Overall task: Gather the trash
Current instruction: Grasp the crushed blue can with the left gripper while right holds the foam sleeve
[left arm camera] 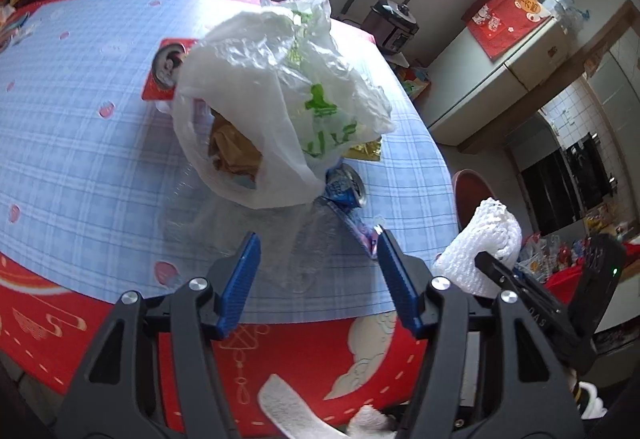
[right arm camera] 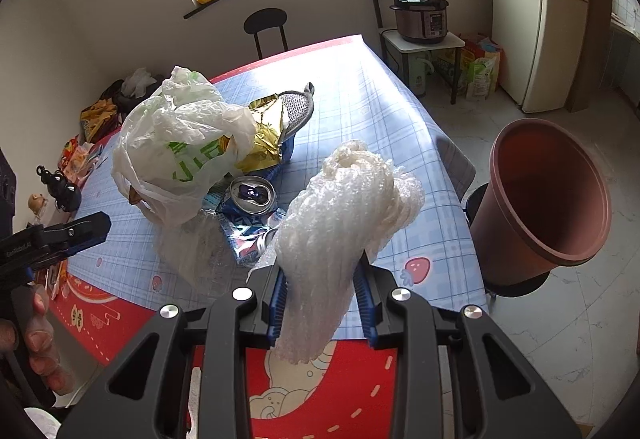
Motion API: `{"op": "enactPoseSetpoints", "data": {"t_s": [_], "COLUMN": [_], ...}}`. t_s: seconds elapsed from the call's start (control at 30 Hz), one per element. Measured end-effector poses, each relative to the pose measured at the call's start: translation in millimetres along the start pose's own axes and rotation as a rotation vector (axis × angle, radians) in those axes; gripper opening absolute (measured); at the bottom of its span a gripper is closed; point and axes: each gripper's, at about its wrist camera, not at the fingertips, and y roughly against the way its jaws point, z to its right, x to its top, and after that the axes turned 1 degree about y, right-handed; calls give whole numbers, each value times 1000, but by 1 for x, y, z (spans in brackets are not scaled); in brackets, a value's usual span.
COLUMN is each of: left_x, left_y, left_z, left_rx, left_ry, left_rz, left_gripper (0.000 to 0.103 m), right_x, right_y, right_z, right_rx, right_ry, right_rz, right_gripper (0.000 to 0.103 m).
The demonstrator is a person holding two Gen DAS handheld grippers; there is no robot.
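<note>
The fingers of the right gripper are pressed narrowly on a bundle of white foam netting, which stands up out of them and droops below, held clear of the desk. It looks light, puffy and mesh-like, squashed where the blue pads pinch it. It seems to be held aloft this way for carrying to the brown bin, which stands on a dark stool off the desk's right edge, mouth tilted toward the camera and apparently empty.

The left gripper has its fingers partly apart with nothing pressed between them. It points down at a crushed clear plastic bottle lying flat on the blue checked cloth, probably lining up to take it next.

The remaining trash sits in a loose heap mid-desk, within reach of both hands. A crumpled white plastic bag with green print gapes open, showing brown paper inside. A flattened blue can lies against its base, a gold foil wrapper behind it. A red can lies beyond the bag in the left view.
</note>
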Motion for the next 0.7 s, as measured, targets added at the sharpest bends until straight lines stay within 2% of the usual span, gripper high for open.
{"op": "enactPoseSetpoints", "data": {"t_s": [0.13, 0.27, 0.3, 0.33, 0.37, 0.43, 0.7], "left_x": [-12, -27, -30, -31, -31, -30, -27], "left_y": [-41, -72, -77, -81, -84, -90, -113], "left_z": [5, 2, 1, 0, 1, 3, 12], "left_rx": [-73, -114, -122, -130, -134, -139, -140], "left_ry": [204, 370, 401, 428, 449, 479, 495], "left_rz": [-74, -112, -114, -114, -113, -114, -111], "left_gripper": [56, 54, 52, 46, 40, 38, 40], "right_x": [4, 5, 5, 6, 6, 7, 4], "right_y": [3, 8, 10, 11, 13, 14, 9], "right_z": [25, 42, 47, 50, 54, 60, 73], "right_rx": [23, 19, 15, 11, 9, 4, -15], "right_ry": [22, 48, 49, 48, 46, 40, 5], "right_rz": [-10, -9, -9, -9, -8, -3, -19], "right_gripper": [31, 31, 31, 31, 31, 31, 31]}}
